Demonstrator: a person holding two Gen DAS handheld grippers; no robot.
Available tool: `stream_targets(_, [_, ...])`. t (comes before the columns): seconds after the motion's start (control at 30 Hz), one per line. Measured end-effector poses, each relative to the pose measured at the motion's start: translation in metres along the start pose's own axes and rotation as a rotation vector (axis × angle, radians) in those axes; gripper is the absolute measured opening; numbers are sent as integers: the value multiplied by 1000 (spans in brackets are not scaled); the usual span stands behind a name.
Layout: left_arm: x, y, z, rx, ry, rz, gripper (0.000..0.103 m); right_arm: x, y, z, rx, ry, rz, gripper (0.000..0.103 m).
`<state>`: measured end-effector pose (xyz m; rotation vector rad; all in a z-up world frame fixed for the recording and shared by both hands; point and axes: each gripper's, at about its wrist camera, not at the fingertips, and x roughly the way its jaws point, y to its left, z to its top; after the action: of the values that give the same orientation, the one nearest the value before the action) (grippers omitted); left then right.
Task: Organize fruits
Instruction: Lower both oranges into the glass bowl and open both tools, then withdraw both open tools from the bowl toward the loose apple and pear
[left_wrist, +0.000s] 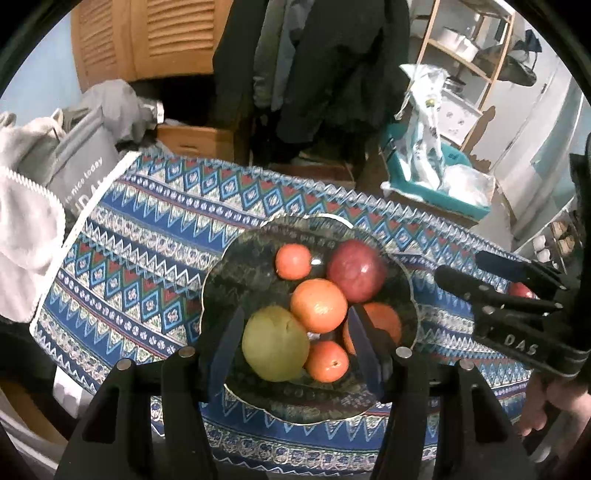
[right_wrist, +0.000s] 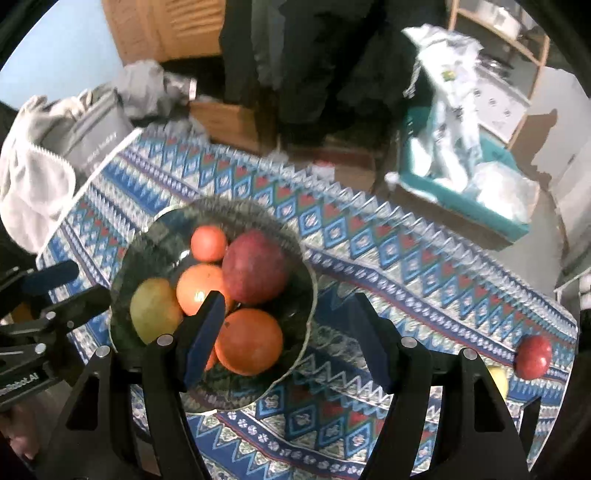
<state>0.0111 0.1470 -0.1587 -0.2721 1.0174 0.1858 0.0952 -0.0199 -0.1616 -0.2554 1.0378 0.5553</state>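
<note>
Fruit count: six in the bowl, two left outside

Surface (right_wrist: 388, 266) first: it wears a blue patterned cloth with zigzag bands and fills most of both wrist views. On it sits one dark, scallop-rimmed bowl (left_wrist: 221, 280), the largest of the task's things.

Six fruits lie in the bowl. One big red apple (left_wrist: 356, 270) rests toward the far right side. One green pear (left_wrist: 275, 343) lies at the near left. Four orange fruits fill the rest: a large orange (right_wrist: 248, 340) at the near right, a middle orange (left_wrist: 318, 305) touching both apple and pear, a small one (left_wrist: 293, 261) at the far side beside the apple, and another small one (left_wrist: 327, 361) at the near edge just beside the pear.

Two fruits remain outside the bowl, well apart from it near the right edge of the surface: one small red apple (right_wrist: 533, 356) and, just beside it, one yellow fruit (right_wrist: 498, 378) mostly hidden behind the right tool's frame.

Left tongs (left_wrist: 301, 345) hang above the bowl, jaws apart, gripping nothing; the pear and a small orange show between them below. Right tongs (right_wrist: 291, 330) hang over the bowl's right rim, jaws likewise apart and empty.
</note>
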Motion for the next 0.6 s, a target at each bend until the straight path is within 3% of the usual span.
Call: stream_targets(0.6, [-61, -56, 17, 100, -158, -46, 72, -105, -34, 4, 82, -203, -49, 71])
